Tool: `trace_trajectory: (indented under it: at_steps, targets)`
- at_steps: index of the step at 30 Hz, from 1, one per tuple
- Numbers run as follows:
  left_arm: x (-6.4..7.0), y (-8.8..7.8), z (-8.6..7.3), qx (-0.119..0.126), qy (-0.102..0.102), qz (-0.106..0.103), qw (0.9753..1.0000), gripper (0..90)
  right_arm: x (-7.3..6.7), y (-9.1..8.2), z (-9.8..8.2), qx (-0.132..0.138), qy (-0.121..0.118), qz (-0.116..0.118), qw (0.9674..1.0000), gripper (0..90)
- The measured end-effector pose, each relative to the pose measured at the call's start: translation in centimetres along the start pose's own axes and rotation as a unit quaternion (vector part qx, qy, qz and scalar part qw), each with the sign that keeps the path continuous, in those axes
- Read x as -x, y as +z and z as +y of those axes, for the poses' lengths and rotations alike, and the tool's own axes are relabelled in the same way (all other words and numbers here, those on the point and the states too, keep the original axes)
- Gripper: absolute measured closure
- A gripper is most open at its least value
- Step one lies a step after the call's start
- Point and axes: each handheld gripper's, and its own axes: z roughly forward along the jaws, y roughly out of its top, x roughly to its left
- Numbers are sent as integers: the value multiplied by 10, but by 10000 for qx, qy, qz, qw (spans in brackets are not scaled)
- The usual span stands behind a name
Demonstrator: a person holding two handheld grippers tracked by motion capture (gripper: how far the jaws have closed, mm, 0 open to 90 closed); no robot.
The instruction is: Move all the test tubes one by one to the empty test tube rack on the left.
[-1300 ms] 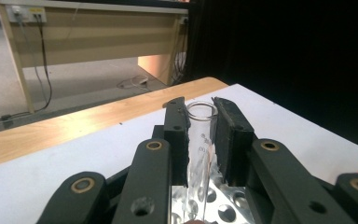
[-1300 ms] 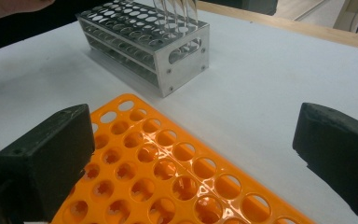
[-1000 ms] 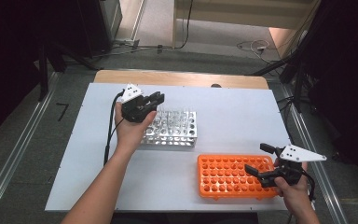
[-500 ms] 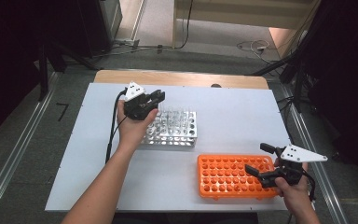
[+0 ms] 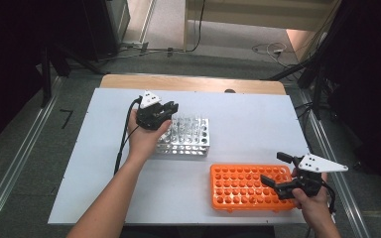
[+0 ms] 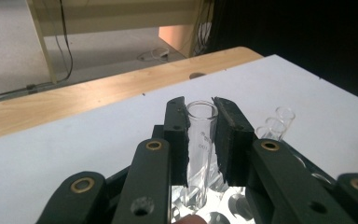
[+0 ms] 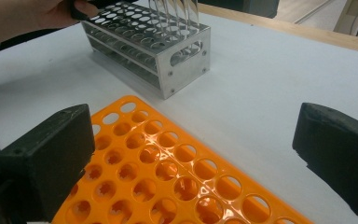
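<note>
A metal rack (image 5: 187,140) (image 7: 154,44) with several clear glass tubes stands mid-table. My left gripper (image 5: 167,110) (image 6: 201,135) hovers over the rack's left end, shut on one clear test tube (image 6: 199,140) whose lower part still reaches down among the rack's holes. An orange plastic rack (image 5: 245,187) (image 7: 168,172) with several empty holes lies at the front right. My right gripper (image 5: 277,170) (image 7: 200,163) is held at the orange rack's right end, open, with nothing between its pads.
The white table top (image 5: 258,124) ends in a wooden strip (image 5: 193,83) at the far edge. Other tubes (image 6: 279,122) stand to the right of the held one in the left gripper view. A cable (image 5: 123,144) trails from the left gripper along the forearm.
The left hand and its gripper have shifted slightly over the metal rack. The right hand and gripper stay where they were.
</note>
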Motion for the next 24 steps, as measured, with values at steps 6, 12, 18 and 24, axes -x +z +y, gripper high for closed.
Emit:
trace_trajectory:
  at_steps: [6,12,18,24]
  targets:
    - [2,3,-3,-205,48,-32,9998,740,1,0,0,-7,19,4,10000,0]
    - [2,5,-6,-364,49,5,9993,741,1,1,0,-21,7,11,10000,0]
    - [2,5,-7,-481,13,-16,9988,736,1,1,-1,-25,19,1,10000,0]
    - [1,4,-9,-492,-22,-68,9988,718,0,2,-1,-36,0,2,10000,0]
